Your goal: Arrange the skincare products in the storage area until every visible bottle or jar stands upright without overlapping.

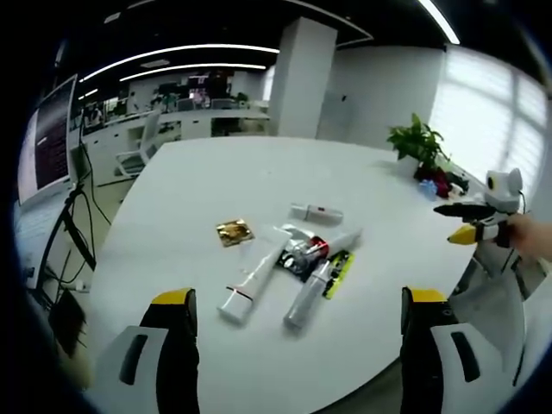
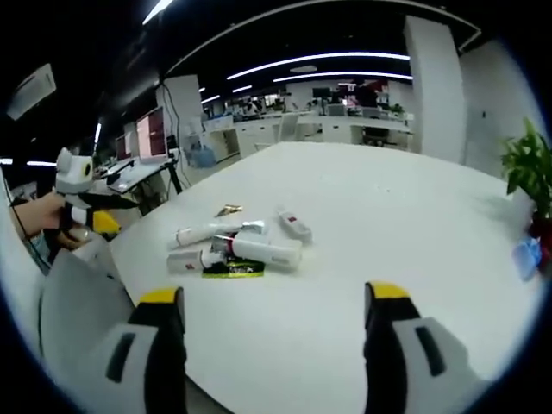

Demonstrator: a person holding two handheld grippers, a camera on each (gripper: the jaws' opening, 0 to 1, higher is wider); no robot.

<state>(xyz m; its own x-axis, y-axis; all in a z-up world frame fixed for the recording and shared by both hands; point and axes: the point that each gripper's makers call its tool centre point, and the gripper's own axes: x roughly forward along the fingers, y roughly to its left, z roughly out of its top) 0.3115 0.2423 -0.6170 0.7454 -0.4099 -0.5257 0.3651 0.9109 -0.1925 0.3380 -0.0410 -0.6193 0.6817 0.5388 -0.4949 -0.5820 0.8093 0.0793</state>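
Several skincare products lie flat in a loose pile on the white table [image 1: 190, 181]. In the left gripper view I see a long white tube [image 1: 254, 276], a grey-white tube [image 1: 317, 283], a red-capped item [image 1: 307, 250], a black-and-yellow packet [image 1: 340, 272], a small white tube [image 1: 316, 212] and a gold sachet [image 1: 234, 231]. My left gripper [image 1: 297, 297] hovers open just short of the pile. The right gripper view shows the same pile: a white bottle [image 2: 269, 252], a tube [image 2: 205, 233], the small tube [image 2: 295, 225]. My right gripper [image 2: 274, 296] is open, well back from them.
A potted plant [image 1: 418, 142] and small coloured items stand at the table's far edge. The right gripper [image 1: 473, 222] shows in a hand beyond the table edge, and the left gripper [image 2: 90, 217] is likewise seen in a hand. Desks with monitors [image 2: 151, 134] fill the background.
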